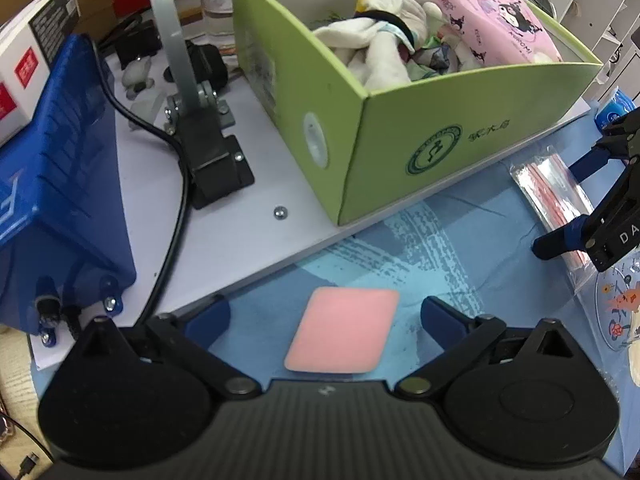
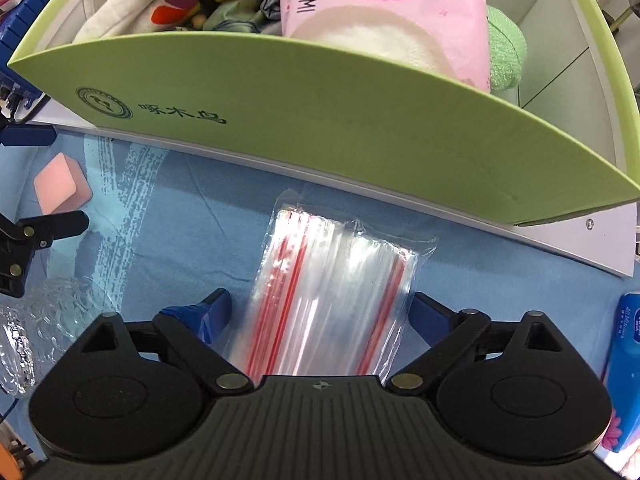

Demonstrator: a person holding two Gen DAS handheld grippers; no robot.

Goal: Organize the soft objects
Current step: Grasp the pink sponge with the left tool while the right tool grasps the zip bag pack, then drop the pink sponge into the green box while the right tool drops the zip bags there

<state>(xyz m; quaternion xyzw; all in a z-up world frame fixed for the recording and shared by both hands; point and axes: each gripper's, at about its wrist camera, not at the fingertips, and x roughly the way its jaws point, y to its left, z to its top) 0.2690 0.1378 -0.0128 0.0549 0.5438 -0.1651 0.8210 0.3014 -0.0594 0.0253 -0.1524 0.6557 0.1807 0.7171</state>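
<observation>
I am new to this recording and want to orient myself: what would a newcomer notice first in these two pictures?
The green box at the back of the table stands out first, filled with white cloth items and a pink Kuromi tissue pack. On the blue cloth before it, a pink sponge lies between the open fingers of the left gripper, and a pack of clear zip bags lies between those of the open right gripper.

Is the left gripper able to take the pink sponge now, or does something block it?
Probably yes. The left gripper is open, with the pink sponge lying flat on the blue cloth between its fingers. Nothing lies over it; the green box stands further back.
</observation>
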